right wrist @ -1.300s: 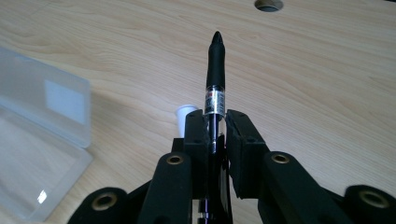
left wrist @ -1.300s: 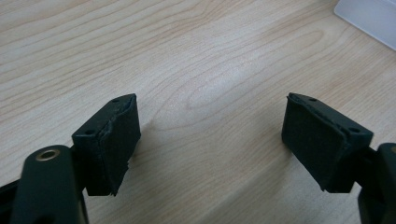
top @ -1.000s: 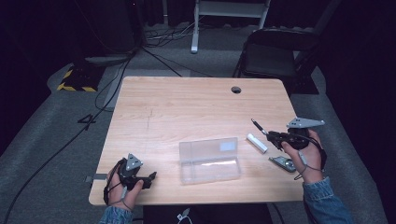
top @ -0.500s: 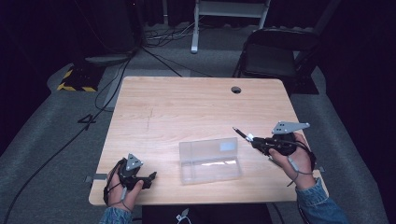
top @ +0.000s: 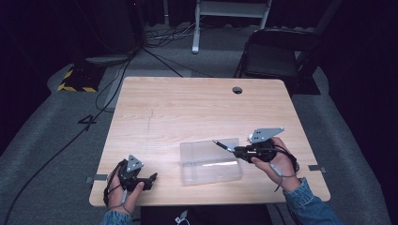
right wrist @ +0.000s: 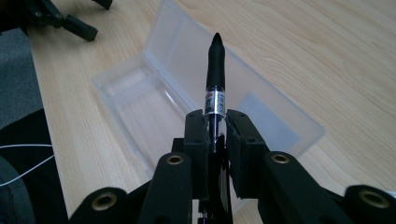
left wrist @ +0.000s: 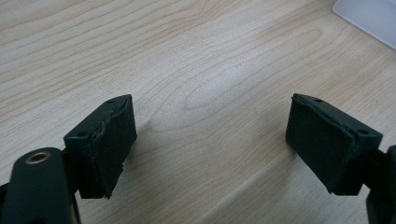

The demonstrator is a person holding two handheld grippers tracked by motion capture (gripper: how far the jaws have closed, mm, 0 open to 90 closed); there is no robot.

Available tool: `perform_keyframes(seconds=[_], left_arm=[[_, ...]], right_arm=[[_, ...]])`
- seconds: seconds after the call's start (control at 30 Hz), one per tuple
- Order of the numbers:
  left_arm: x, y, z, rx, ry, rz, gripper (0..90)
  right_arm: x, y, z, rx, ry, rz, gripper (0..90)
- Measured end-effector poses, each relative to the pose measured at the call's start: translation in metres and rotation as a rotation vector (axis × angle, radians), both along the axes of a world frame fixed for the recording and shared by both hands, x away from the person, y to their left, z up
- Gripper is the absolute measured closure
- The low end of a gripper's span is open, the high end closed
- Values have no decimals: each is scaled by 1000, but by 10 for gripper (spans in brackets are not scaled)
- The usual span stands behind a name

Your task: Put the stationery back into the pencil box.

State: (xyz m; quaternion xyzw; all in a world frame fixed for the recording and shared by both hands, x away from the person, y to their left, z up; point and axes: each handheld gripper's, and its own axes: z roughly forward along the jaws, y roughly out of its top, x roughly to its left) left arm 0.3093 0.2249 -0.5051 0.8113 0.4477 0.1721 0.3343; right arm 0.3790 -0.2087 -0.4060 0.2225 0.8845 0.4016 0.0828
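Item: black pen (right wrist: 215, 70), clamped near its lower barrel between the jaws of the right gripper (right wrist: 217, 126), capped tip pointing forward and away from the hand. In the high view the pen (top: 223, 145) hangs above the right end of the clear plastic case (top: 211, 161), not yet touching it.

Case: transparent, hinged, lying open near the front of the wooden table (top: 187, 108); tray (right wrist: 140, 112) and lid (right wrist: 261, 107) both face up and hold nothing.

Right gripper (top: 234, 150): closed on the pen, carried by the person's right hand (top: 272, 161).

Left gripper (top: 149, 178): resting at the table's front left corner, well apart from the case; its pads (left wrist: 109, 140) stand apart with only bare wood between them.

Risks, as judged: the pen is long against the tray, so a skewed release could leave it bridging the rim or hinge. The case is light and unsteadied, so a nudge from the tip could slide it. A narrow grip may let the pen pivot.
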Motion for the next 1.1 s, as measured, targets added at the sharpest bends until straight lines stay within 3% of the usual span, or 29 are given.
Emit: perform_keyframes(seconds=[0.4,0.83,1.1], left_arm=[[0,0,0,0,0,0,166],[0,0,0,-1,1,0,166],[0,0,0,-1,1,0,166]], right_arm=[[-1,21,-16,-28,7,87,787],[4,32,-29,-62,-41,156,787],[3,39,-39,-83,-25,210,787]])
